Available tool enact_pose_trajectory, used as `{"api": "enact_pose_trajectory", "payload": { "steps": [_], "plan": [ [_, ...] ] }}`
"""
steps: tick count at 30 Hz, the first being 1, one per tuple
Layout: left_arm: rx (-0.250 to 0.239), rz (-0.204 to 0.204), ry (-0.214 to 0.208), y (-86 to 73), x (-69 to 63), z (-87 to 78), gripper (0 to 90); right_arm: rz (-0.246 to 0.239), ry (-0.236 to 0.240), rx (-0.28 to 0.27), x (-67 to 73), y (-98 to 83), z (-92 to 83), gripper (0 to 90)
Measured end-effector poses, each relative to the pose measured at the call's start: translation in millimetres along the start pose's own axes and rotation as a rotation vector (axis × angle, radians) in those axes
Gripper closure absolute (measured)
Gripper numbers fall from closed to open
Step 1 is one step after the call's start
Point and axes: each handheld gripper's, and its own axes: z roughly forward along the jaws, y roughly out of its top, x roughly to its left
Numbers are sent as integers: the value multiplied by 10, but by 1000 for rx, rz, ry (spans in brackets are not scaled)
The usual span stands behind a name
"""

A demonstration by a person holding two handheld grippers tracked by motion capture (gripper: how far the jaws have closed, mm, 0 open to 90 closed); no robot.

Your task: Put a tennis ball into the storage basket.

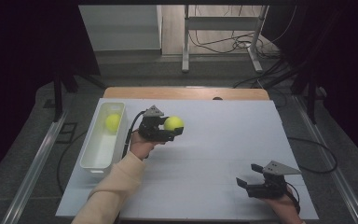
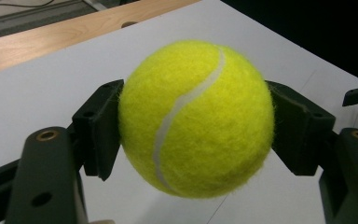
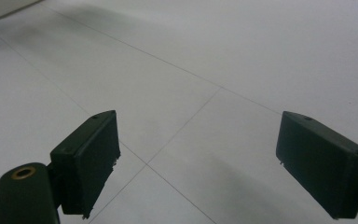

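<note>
A yellow tennis ball (image 1: 173,123) (image 2: 196,119) is clamped between the black jaws of my left gripper (image 1: 170,129) (image 2: 196,130), held a little above the white table top (image 1: 214,140), just right of the white bin. A second yellow tennis ball (image 1: 113,122) lies inside that white bin (image 1: 89,161) at its far end. My right gripper (image 1: 248,179) (image 3: 198,163) rests low near the table's front right corner, jaws spread wide with nothing but bare table between them.
The white bin stands along the table's left edge. A wooden strip (image 1: 186,93) (image 2: 51,39) borders the far edge of the table. Cables (image 1: 233,44) and a metal stand lie on the floor beyond.
</note>
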Motion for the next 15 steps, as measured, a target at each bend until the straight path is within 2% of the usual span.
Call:
{"api": "enact_pose_trajectory", "payload": {
  "steps": [15],
  "plan": [
    [-14,-4,21,-7,13,-154,273,0,-3,-1,-2,1,-1,135]
  ]
}}
